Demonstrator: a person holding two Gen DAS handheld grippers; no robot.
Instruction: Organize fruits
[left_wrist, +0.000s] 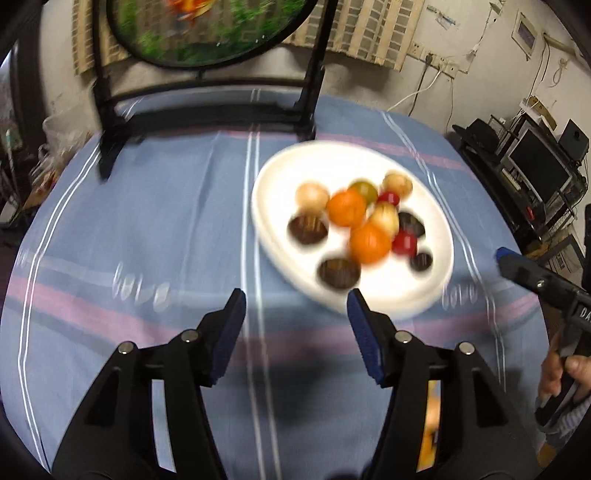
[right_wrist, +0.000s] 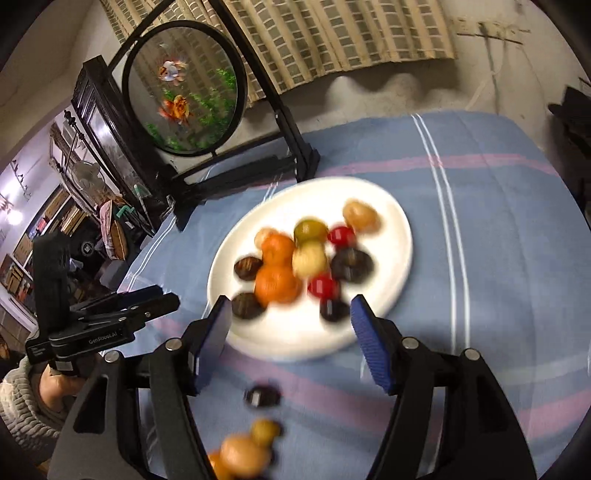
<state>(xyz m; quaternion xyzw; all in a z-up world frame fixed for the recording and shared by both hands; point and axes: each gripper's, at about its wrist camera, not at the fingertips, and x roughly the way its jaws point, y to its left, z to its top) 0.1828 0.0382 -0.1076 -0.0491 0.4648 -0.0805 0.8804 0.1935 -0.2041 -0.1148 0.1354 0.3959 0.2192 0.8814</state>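
**Two empty grippers hover near a plate of fruit**

A white plate (right_wrist: 400, 236) sits on a table covered by a blue cloth (left_wrist: 147, 221) with pink and white stripes. The plate carries most of the fruit: two oranges (left_wrist: 347, 207), small red fruits (left_wrist: 404, 243), pale round ones and several dark ones, bunched near its middle. Everything is motion-blurred.

The left gripper (left_wrist: 295, 306) hangs just short of the plate's near rim, jaws wide apart and holding nothing. The right gripper (right_wrist: 288, 314) is over the near rim, jaws likewise apart and empty, probably poised to pick or place.

A few loose fruits (right_wrist: 243, 454) lie on the cloth close to the right gripper, apart from the plate; these likely remain to be gathered.

Behind the plate stands a round goldfish screen (right_wrist: 184, 88) in a black frame. Beyond it are a plaster wall, a bamboo blind, cables and cluttered shelves.
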